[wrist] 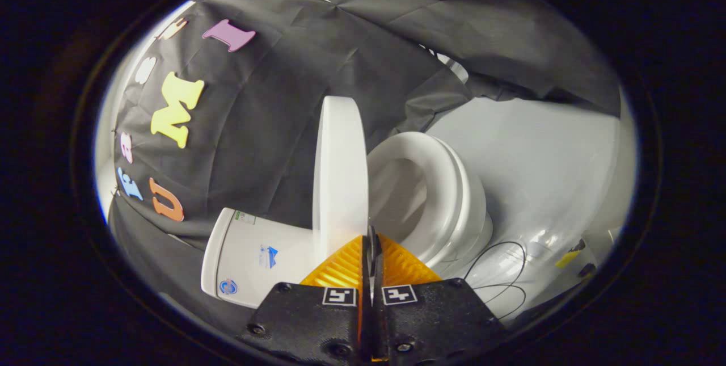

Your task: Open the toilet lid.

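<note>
The toilet lid (340, 167) stands raised just ahead of my claw (372, 241), leaning toward the tank (255, 258), and the seat (422, 196) lies open to view beside it. I see the claw's fingers pressed together, holding nothing, tips near the lid's edge.

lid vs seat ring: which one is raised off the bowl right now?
The lid, the solid white panel just ahead of the closed gripper, stands raised next to the tank. The seat ring, with the open hole, lies on the bowl.
</note>
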The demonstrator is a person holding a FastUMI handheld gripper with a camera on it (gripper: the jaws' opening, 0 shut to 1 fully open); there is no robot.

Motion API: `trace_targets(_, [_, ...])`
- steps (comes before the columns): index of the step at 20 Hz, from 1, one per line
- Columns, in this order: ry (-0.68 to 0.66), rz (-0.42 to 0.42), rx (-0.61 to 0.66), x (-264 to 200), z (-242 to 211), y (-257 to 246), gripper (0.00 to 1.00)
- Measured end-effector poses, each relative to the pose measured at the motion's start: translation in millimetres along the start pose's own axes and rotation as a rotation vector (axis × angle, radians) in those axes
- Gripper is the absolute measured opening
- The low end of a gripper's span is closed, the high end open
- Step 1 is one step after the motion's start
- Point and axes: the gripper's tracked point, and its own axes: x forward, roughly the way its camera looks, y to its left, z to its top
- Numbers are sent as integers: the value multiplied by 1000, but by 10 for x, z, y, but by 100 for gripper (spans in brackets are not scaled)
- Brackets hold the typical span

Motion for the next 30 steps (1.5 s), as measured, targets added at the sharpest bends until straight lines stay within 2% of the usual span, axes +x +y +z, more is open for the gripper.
trace_targets(6, [-26, -13, -83, -71, -14, 209, 3])
trace_targets(30, [-98, -67, -272, -218, -153, 914, 4])
